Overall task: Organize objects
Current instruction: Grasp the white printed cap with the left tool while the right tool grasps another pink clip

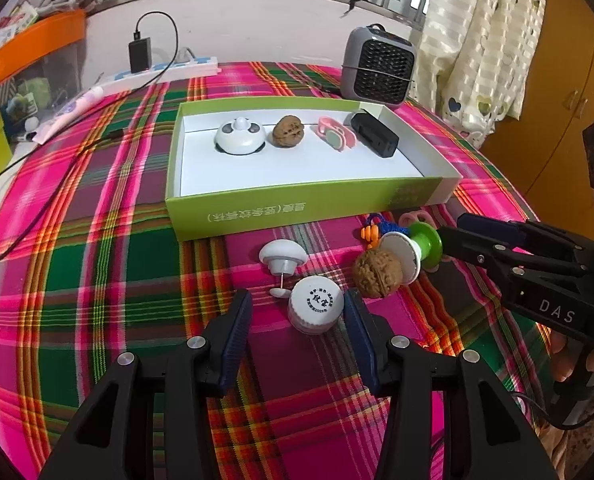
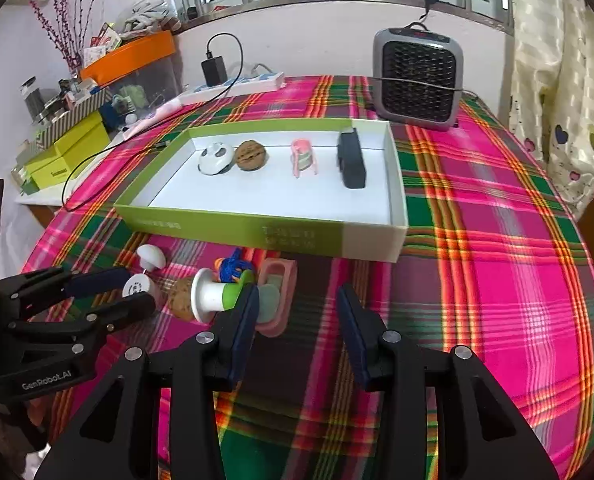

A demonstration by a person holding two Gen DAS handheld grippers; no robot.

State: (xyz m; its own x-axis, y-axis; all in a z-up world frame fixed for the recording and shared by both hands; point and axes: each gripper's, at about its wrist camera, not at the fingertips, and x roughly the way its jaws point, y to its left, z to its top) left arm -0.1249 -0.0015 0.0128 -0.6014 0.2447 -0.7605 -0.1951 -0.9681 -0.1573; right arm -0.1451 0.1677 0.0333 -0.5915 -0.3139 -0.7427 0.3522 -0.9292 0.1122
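Left tongs (image 1: pixel 297 312) are standing wide over the white cap (image 1: pixel 316 304); cap lying between the pads, near the right one, not gripped. Right tongs (image 2: pixel 297 308) are hanging part-open, holding nothing, left pad just beside the green-white spool (image 2: pixel 221 294).

Cap is sitting on the tabletop (image 1: pixel 97 280) in front of the tray (image 1: pixel 297 208), near a walnut (image 1: pixel 377 274) and a white pin (image 1: pixel 283 258). Tray is already holding four items.

Judgement: cap looks light, stiff, smooth plastic, likely to skid. Best pinched across its ribbed rim.

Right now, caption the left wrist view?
Left tongs open around white bottle cap, green box holding four items beyond.
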